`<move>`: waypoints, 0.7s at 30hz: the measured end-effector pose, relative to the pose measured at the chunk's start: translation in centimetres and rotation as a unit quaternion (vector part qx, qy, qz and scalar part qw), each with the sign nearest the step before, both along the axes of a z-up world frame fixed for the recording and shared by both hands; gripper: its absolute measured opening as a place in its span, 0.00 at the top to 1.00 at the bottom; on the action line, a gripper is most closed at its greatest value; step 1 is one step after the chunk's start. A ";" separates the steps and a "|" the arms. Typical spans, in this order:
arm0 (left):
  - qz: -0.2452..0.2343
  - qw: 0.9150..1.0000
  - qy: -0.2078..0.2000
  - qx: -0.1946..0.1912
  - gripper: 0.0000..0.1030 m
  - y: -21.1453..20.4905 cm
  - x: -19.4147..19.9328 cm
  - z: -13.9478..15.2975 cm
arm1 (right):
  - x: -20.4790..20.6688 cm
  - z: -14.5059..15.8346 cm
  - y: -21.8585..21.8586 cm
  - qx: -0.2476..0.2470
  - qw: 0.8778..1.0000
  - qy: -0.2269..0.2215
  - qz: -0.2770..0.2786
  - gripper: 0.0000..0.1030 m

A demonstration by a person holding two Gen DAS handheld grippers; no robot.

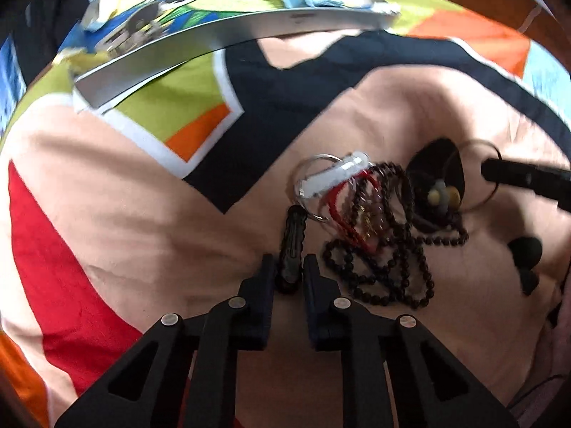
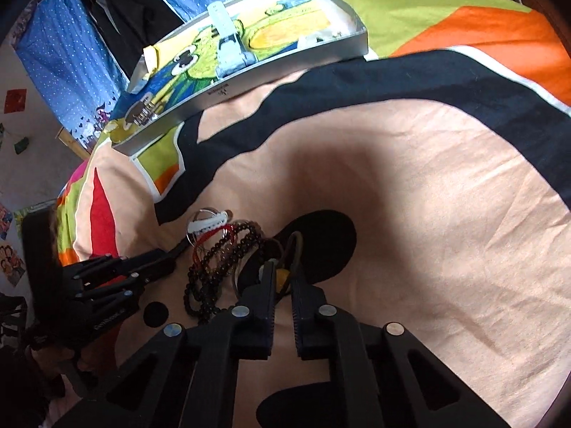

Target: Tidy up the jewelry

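Observation:
A tangled pile of jewelry lies on the patterned bedspread: dark bead strands [image 1: 385,249] [image 2: 214,271], a red cord bracelet [image 1: 342,210], a white clip on a metal ring [image 1: 332,174] [image 2: 210,223], and a thin hoop [image 1: 471,174]. My left gripper [image 1: 289,262] is closed around a black chain-like bracelet [image 1: 294,246] at the pile's left edge. My right gripper [image 2: 283,274] is narrowly open at the pile's right side, its jaws around a loop with yellowish beads [image 2: 282,274]. A shallow silver tray [image 1: 249,32] [image 2: 285,57] sits beyond.
The tray has a cartoon-print liner and holds a pale blue clip [image 2: 228,46]. The bedspread [image 2: 428,214] is peach with black, red, orange and green patches. A blue dotted curtain [image 2: 71,53] and a wall are behind, at left.

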State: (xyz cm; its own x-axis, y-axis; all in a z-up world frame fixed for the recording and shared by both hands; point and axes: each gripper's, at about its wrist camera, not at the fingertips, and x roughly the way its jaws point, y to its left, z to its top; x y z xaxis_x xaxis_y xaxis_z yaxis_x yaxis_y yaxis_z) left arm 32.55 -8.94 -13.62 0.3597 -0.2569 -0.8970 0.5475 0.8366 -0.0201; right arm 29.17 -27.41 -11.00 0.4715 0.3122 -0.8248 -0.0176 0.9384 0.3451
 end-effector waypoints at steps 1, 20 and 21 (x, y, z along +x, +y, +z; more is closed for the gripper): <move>-0.003 1.000 -0.005 0.006 0.88 -0.1 -0.2 0.0 | -0.1 0.2 0.1 -0.003 1.000 -0.005 0.003 0.93; 0.091 0.991 -0.012 -0.101 0.89 3.8 -2.5 7.8 | -2.1 7.0 2.2 -0.046 0.988 -0.137 0.050 0.97; 0.094 0.990 -0.015 -0.105 0.89 3.7 -1.9 8.5 | -1.9 7.6 2.2 -0.045 0.987 -0.142 0.053 0.97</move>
State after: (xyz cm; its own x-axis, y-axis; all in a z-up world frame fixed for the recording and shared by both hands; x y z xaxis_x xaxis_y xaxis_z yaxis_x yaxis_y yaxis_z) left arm 30.64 -5.23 -5.14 0.4448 -0.3629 -0.8189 0.3863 0.9026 -0.1901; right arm 27.31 -25.22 -3.42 0.6564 0.3037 -0.6905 -0.2009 0.9527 0.2280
